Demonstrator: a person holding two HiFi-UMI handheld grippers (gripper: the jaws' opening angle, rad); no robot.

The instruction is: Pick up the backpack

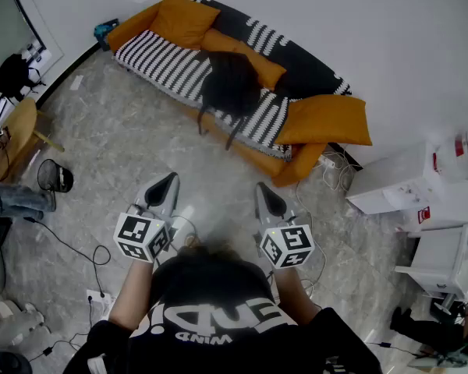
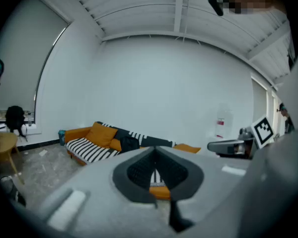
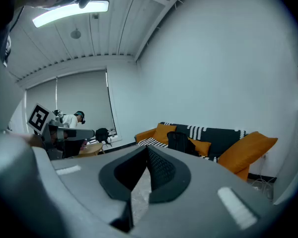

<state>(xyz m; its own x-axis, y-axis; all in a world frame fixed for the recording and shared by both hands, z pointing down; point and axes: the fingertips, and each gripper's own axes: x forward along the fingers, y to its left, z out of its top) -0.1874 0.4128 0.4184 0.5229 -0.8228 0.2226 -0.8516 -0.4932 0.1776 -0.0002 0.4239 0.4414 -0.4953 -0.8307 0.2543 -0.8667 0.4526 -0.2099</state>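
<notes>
Your grey left gripper and grey right gripper point forward, jaws closed on nothing. The black fabric backpack rests on the orange, black-and-white striped sofa, well apart. Step, as judged: approach. Next: walk closer and open the jaws.

My right gripper fills the foreground, its jaws pressed together with nothing between them. Just beyond and right of the tips, a black backpack sits on an orange sofa. The left gripper shows at far left.
</notes>
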